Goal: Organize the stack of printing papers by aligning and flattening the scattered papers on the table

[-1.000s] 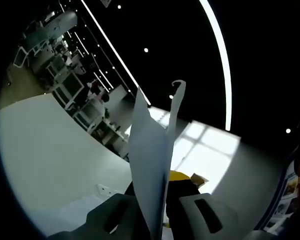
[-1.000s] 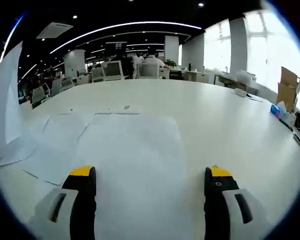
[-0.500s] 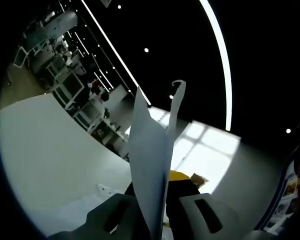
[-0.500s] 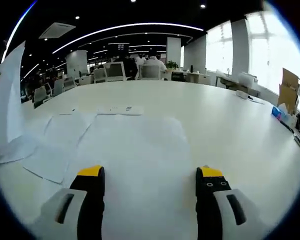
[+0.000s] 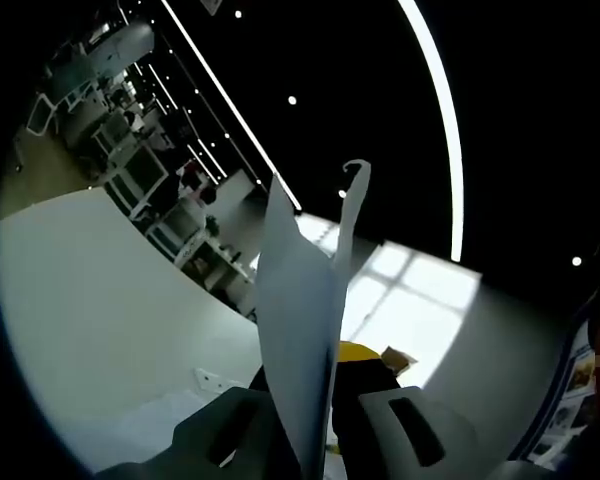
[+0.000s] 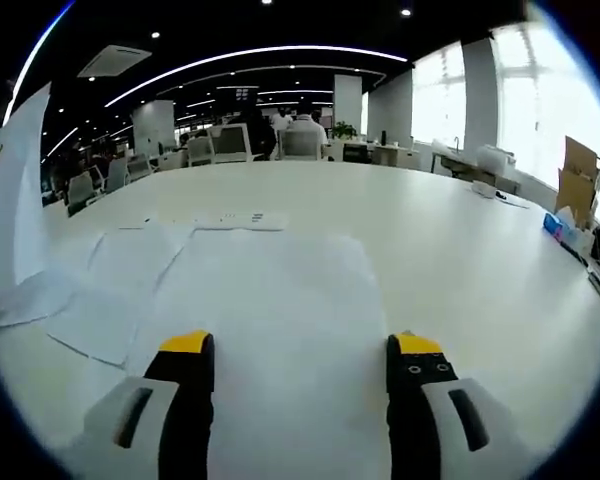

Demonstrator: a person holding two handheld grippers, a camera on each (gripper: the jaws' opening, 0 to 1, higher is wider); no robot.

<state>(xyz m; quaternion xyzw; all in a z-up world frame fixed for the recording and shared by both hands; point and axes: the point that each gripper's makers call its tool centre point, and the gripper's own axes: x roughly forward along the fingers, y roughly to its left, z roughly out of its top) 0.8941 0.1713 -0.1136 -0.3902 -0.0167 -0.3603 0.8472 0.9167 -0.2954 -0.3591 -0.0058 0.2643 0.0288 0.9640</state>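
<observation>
In the left gripper view my left gripper (image 5: 325, 405) is shut on white sheets of paper (image 5: 300, 320), which stand up between its jaws toward the ceiling; a second sheet curls behind the first. My right gripper (image 6: 300, 365) is open just above a large white sheet (image 6: 270, 300) lying flat on the white table (image 6: 460, 250). More sheets (image 6: 120, 265) lie scattered to its left. The held paper (image 6: 15, 200) rises at the left edge of the right gripper view.
Small items and a cardboard box (image 6: 577, 175) sit at the table's right edge. Office chairs (image 6: 215, 145) and seated people line the far side. A socket panel (image 6: 235, 217) lies in the table beyond the sheets.
The right gripper's jaws have narrowed steadily over the large sheet. The left gripper and its paper have not moved.
</observation>
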